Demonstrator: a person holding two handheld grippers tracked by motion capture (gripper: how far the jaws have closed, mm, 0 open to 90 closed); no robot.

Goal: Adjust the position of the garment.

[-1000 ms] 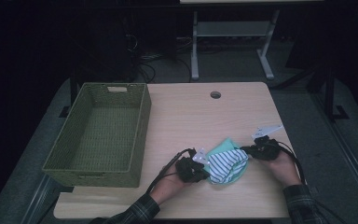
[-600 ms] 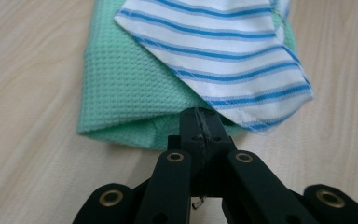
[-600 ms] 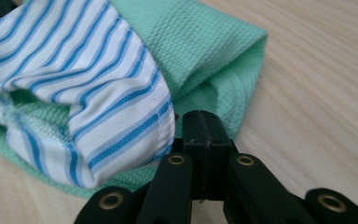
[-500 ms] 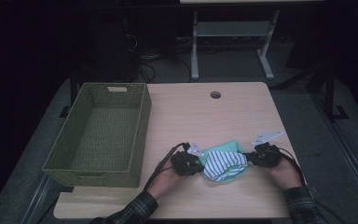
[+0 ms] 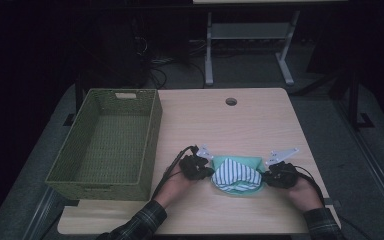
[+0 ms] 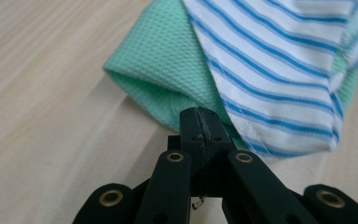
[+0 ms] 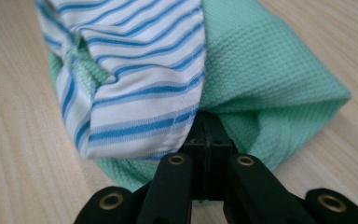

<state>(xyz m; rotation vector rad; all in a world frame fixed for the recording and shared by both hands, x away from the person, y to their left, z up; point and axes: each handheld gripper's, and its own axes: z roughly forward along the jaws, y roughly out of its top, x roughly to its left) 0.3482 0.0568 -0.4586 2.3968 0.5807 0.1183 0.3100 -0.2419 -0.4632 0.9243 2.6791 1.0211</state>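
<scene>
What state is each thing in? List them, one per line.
Green garment: folded, on the table, pinched at both ends.
Striped cloth: lying on the green garment.
Basket: upright, empty.
Left gripper: jaws shut on the garment.
Right gripper: jaws shut on the garment.

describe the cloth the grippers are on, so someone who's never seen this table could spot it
On the wooden table, right of the green woven basket, look at the near edge between the left gripper and the right gripper. The folded cloth bundle lies there, each gripper shut on one end. It is mint-green mesh fabric with white, blue-striped fabric lying over it, the only fabric on the table.
</scene>
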